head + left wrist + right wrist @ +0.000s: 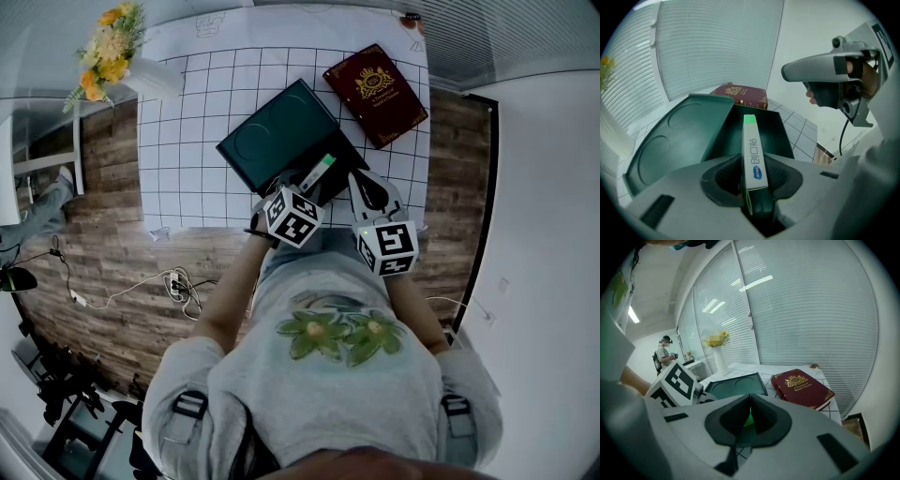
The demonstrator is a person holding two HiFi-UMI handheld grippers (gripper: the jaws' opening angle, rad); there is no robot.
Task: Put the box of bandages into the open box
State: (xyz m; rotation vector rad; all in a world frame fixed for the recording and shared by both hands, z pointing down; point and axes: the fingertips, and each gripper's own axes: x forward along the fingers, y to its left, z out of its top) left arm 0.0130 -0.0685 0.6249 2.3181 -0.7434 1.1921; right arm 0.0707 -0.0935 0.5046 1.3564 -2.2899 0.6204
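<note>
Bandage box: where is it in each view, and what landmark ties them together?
Head view: bandage box at centre.
Left gripper view: centre, clamped between the jaws.
Right gripper view: only a green sliver beyond the jaws, likely its tip.
Shared landmark: red book.

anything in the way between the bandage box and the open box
Nothing visible does. The left gripper holds the bandage box with its tip pointing into the open box. The lid lies open to one side, and the book sits beyond.
</note>
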